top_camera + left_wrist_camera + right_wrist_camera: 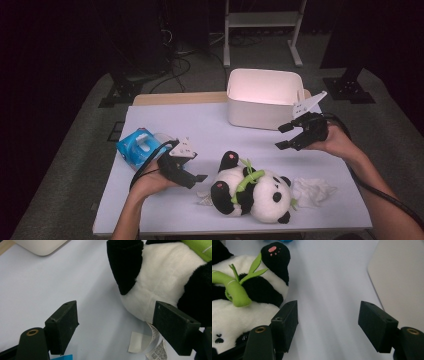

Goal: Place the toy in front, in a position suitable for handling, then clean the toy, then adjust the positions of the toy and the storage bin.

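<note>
A black-and-white panda plush (252,192) with a green bamboo stalk lies on its back near the table's front edge. My left gripper (198,180) is just left of it, open and low over the table. In the left gripper view the jaws (117,327) stand apart around bare table, with the panda's (160,282) body and its paper tag (151,345) close ahead. My right gripper (281,137) hangs open above the table, between the panda and the white bin (264,97). The right gripper view has nothing between the jaws (328,322), and the panda (242,305) lies to the left.
A blue tissue pack (137,147) lies at the table's left, behind my left hand. A crumpled white tissue (311,192) rests right of the panda. The white bin stands at the back of the light table (200,125); its wall (402,277) is near my right jaw.
</note>
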Demonstrator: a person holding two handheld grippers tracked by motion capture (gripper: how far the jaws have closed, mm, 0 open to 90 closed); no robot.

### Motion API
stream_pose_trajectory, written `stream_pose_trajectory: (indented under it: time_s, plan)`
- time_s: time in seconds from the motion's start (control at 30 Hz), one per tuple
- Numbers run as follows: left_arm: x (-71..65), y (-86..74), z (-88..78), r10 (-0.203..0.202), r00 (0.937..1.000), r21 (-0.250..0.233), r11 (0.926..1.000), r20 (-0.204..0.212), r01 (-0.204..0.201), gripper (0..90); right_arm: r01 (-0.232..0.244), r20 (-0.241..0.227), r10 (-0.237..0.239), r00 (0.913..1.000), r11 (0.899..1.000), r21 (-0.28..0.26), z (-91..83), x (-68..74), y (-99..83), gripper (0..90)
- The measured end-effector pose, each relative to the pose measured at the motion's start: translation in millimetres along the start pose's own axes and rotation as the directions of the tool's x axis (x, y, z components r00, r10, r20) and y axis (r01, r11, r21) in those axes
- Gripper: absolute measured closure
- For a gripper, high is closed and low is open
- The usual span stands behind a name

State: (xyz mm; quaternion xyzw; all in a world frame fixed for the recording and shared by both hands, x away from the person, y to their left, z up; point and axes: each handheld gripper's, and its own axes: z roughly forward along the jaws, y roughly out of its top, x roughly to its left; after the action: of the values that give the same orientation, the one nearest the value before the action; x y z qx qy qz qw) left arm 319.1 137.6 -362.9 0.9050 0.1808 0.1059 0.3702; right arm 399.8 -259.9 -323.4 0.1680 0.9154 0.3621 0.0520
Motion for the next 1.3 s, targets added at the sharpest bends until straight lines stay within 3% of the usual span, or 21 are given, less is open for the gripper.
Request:
stream_pose_trajectory:
  time_s: [0.17, 0.87, 1.3]
  plan:
    - [-1.1, -1.0, 0.6, 0.004, 1.0, 0.009, 1.0, -0.002, -0.004, 18.4, 0.008, 0.006, -0.008, 1.0, 1.0, 0.015, 2.6, -8.8, 10.4, 30.9]
    - [2.1, -11.5, -12.1, -0.017, 0.9997, -0.011, 0.9998, -0.019, 0.017, 16.6, 0.066, -0.003, -0.066, 0.9978, 0.997, 0.05, 20.2, -21.1, 46.6, 28.6]
    - [7.4, -16.5, -13.8, -0.031, 0.9992, -0.005, 0.9995, -0.025, 0.031, 15.3, 0.07, 0.007, -0.071, 0.9975, 0.995, 0.07, 17.5, -35.6, 69.6, 25.9]
